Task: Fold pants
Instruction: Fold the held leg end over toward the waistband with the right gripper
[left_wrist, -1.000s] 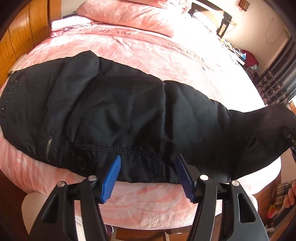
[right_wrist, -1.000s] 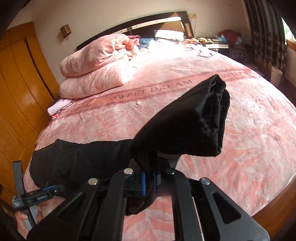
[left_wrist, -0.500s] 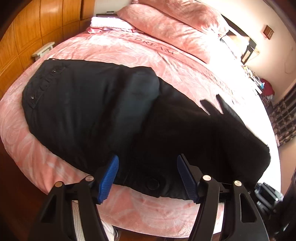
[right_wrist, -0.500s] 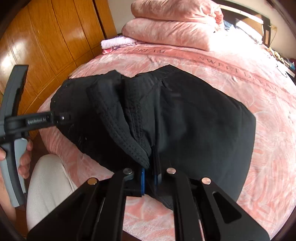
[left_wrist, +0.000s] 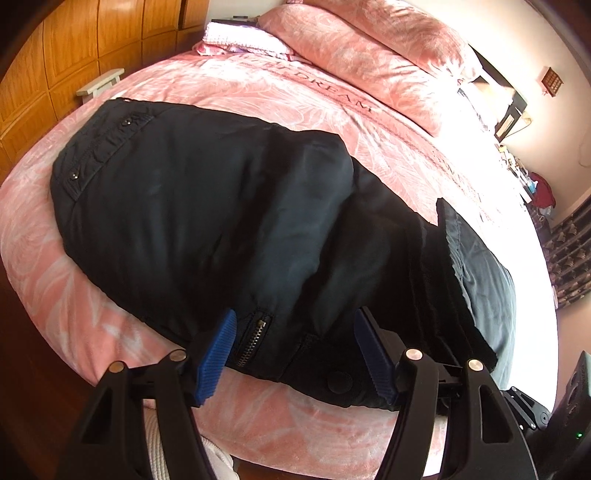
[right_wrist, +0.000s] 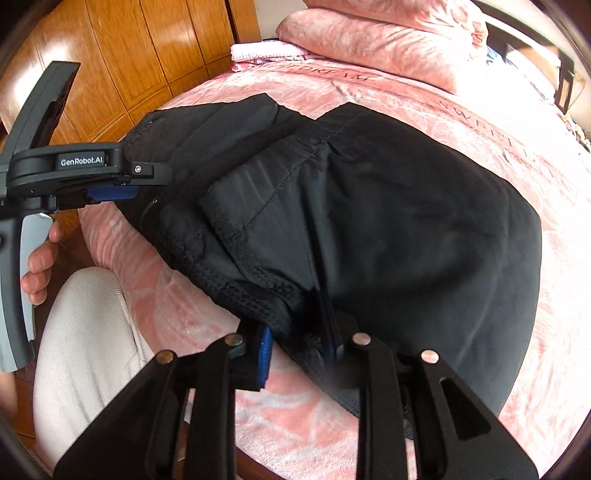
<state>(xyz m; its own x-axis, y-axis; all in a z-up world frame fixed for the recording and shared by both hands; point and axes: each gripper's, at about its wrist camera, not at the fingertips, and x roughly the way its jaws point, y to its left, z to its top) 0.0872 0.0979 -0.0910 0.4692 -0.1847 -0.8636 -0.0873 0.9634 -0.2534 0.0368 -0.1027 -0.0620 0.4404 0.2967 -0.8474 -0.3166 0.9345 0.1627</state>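
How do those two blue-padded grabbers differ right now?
The left gripper stands wide open over the pants' zipper edge, with nothing pinched. The right gripper is far narrower: its jaws have just been opening, with the folded-over leg hem lying between them. Both have black arms and blue pads, and both angle down at the bed.

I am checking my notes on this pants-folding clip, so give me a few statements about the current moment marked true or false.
1. The black pants lie on a pink bedspread. True.
2. The left tongs are clamped shut on the fabric. False: their blue pads stand apart, on either side of the zipper at the near edge.
3. The leg end is folded over toward the waist. True: the hem lies on top of the pants.
4. The right tongs carry the hem in the air. False: the jaws have just been opening, with fabric between them resting on the bed.
5. The pillows are blue. False: pink.
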